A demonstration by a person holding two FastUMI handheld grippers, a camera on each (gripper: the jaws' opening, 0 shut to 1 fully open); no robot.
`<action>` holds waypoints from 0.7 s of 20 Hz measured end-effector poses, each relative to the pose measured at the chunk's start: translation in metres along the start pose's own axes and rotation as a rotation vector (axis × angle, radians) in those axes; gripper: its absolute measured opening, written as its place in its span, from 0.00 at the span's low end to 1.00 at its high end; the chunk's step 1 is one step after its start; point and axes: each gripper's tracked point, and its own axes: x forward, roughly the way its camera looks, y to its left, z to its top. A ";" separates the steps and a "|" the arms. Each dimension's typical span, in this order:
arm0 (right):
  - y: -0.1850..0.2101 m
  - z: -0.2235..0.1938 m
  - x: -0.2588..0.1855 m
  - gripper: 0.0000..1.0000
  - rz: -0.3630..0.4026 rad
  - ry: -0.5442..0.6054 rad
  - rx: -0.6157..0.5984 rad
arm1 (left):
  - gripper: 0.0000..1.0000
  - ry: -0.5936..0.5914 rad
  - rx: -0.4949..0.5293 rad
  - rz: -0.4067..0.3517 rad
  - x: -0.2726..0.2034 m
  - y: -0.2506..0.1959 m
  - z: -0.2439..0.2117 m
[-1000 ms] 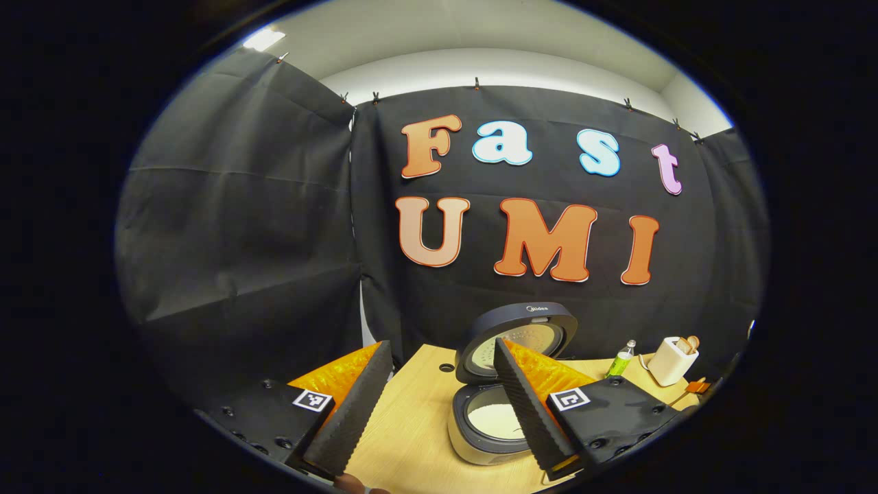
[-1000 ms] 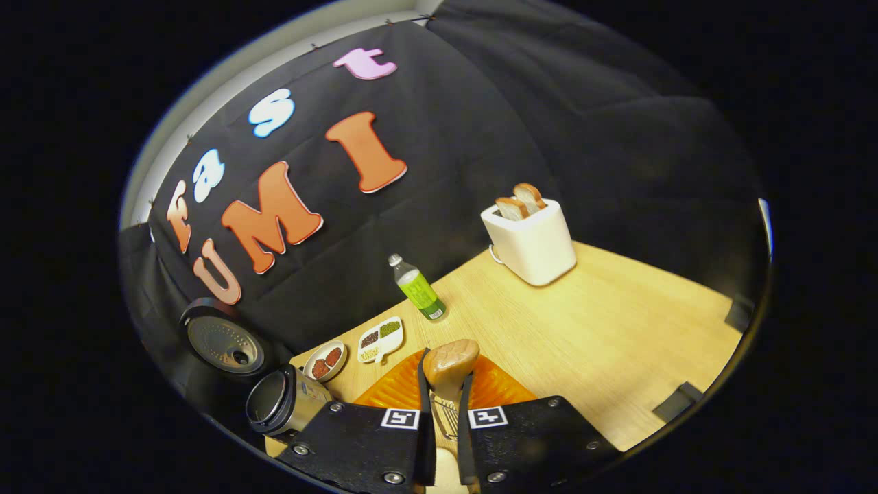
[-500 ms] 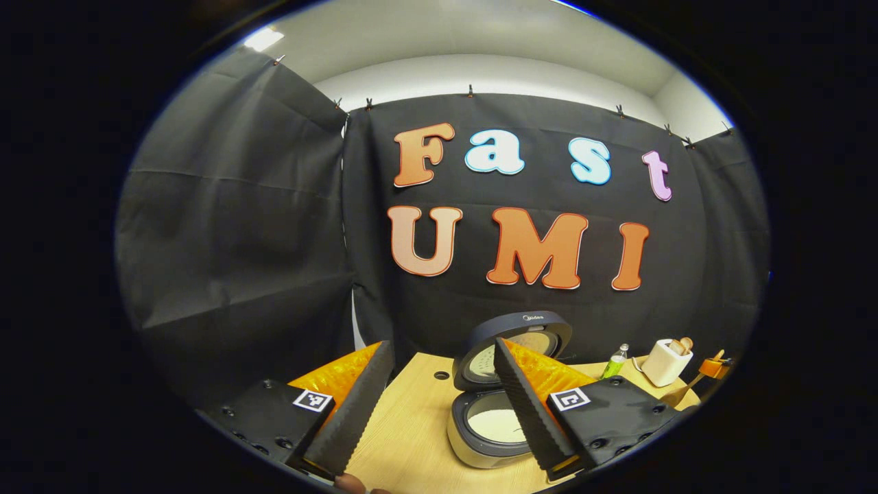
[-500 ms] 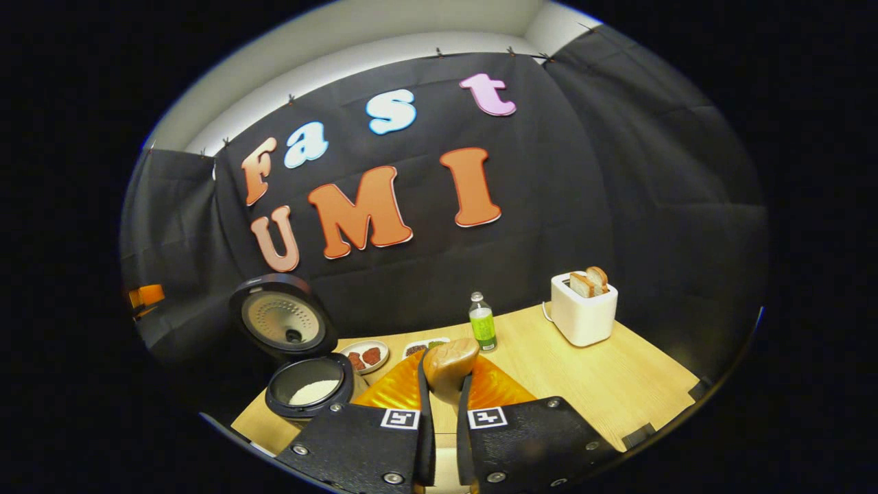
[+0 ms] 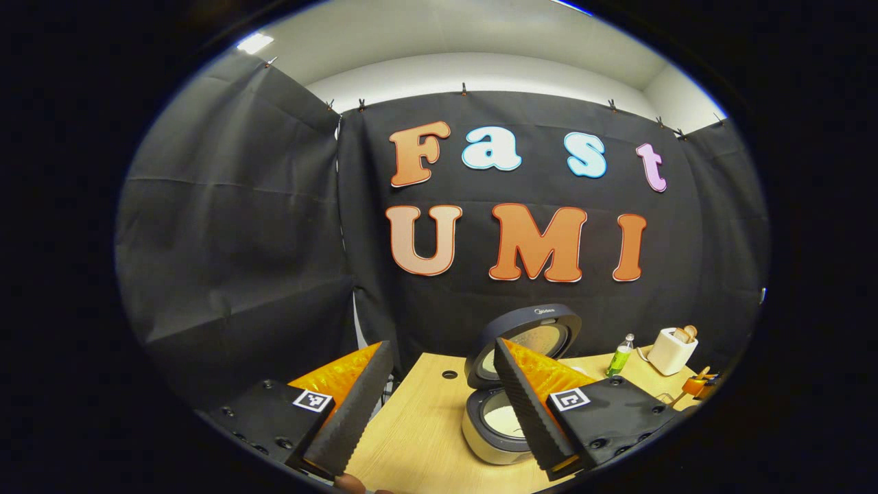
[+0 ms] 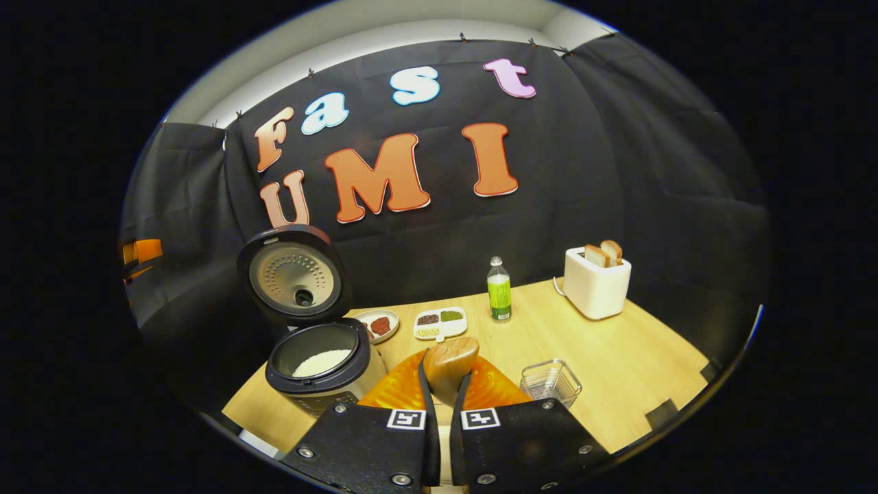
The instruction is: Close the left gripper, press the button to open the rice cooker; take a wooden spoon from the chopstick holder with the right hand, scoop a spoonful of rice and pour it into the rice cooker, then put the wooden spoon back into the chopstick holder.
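The rice cooker [image 6: 322,363] stands open on the wooden table, its lid [image 6: 295,274] upright and white rice in the pot. My right gripper [image 6: 444,384] is shut on the wooden spoon [image 6: 449,360], whose bowl sticks out past the fingertips, to the right of the cooker and above the table. Whether the bowl holds rice I cannot tell. A clear mesh chopstick holder [image 6: 549,381] sits just right of the spoon. My left gripper [image 5: 439,412] is open with nothing between its fingers, and the rice cooker [image 5: 501,422] shows behind its right finger.
Behind the spoon lie a small dish [image 6: 379,324] and a divided tray [image 6: 440,322] of grains. A green bottle [image 6: 499,289] and a white toaster [image 6: 595,281] with bread stand at the back right. The table edge [image 6: 254,432] runs close on the near left.
The right gripper has levelled out and swung with the spoon; the cooker now sits closer at its left and the mesh holder has come into view. The left gripper has shifted slightly and stays open.
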 end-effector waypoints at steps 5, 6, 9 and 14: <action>-0.011 -0.039 0.022 0.05 -0.033 0.031 -0.046 | 1.00 0.038 0.006 0.009 0.003 0.006 -0.013; -0.012 -0.045 0.026 0.05 -0.034 0.037 -0.061 | 0.99 0.049 0.012 0.012 0.005 0.007 -0.016; -0.007 -0.061 0.031 0.05 -0.040 0.041 -0.141 | 0.98 0.049 0.037 0.018 0.008 0.007 -0.017; 0.002 -0.090 0.020 0.05 -0.026 0.091 -0.194 | 1.00 0.059 0.020 0.003 0.011 0.001 -0.022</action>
